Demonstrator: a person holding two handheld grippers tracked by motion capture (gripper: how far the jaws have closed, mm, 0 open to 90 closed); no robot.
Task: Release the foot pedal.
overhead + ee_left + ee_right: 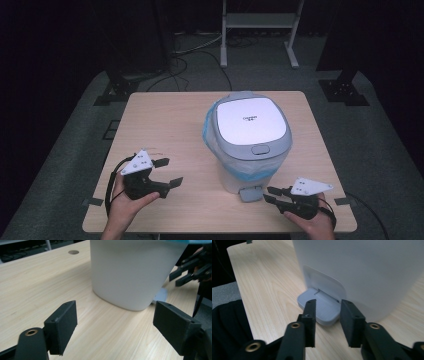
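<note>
Pedal bin (248, 145) is sitting mid-counter (165, 120), lid down, blue liner (209, 132) peeking out. You are aiming your right hand-held gripper (269, 194), jaws narrowly parted and empty, at the foot pedal (322, 307), likely to press it. Your left hand-held gripper (168, 172) is hovering wide open beside the bin, ready to steady it.

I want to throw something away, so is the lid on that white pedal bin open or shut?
Shut: the white, grey-rimmed lid lies flat on the white plastic pedal bin, blue liner peeking beneath.
</note>
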